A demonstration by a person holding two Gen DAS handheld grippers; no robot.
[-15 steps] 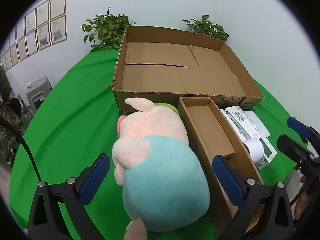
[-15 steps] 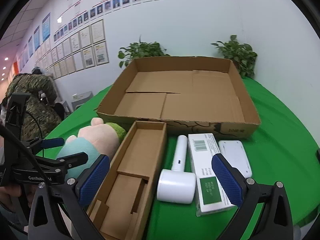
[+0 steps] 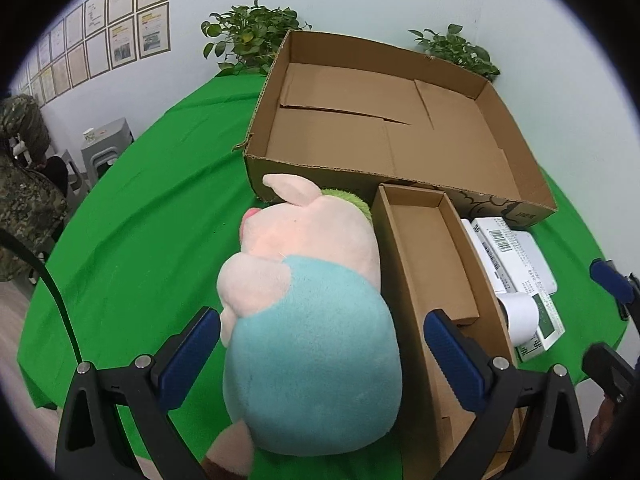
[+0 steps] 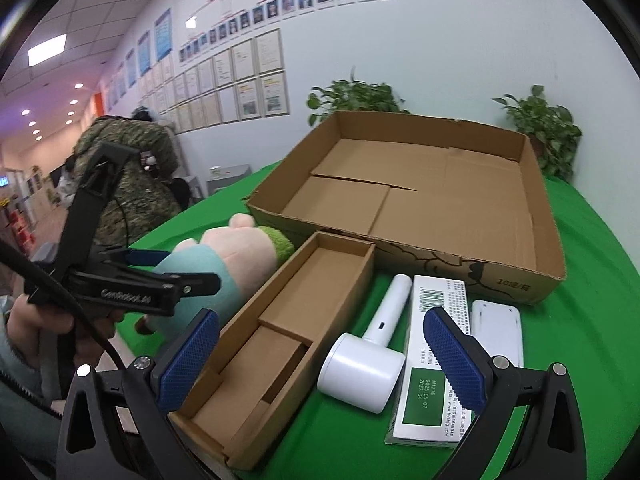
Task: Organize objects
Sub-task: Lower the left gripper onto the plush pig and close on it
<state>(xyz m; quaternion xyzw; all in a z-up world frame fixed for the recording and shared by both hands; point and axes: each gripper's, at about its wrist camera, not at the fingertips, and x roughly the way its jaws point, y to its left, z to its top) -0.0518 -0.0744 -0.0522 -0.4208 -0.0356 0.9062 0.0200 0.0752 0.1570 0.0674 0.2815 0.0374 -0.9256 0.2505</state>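
A plush pig point(image 3: 312, 320) with a pink head and light blue body lies on the green table, beside a narrow cardboard tray point(image 3: 432, 280). My left gripper point(image 3: 320, 356) is open, its blue pads on either side of the pig's body with gaps showing. In the right wrist view my right gripper point(image 4: 322, 354) is open above a white hammer-shaped device point(image 4: 368, 356), a green and white box point(image 4: 434, 356) and a flat white item point(image 4: 498, 328). The pig point(image 4: 224, 256) and the left gripper point(image 4: 168, 276) show at the left there. A large shallow carton point(image 4: 420, 196) stands behind.
Two potted plants point(image 4: 352, 96) point(image 4: 540, 124) stand at the wall behind the carton. A person in camouflage point(image 4: 128, 168) sits at the far left beside a grey stool point(image 3: 100, 152). The narrow tray point(image 4: 276, 340) lies between the pig and the white items.
The left gripper has come slightly closer over the pig's body. The right gripper has barely shifted.
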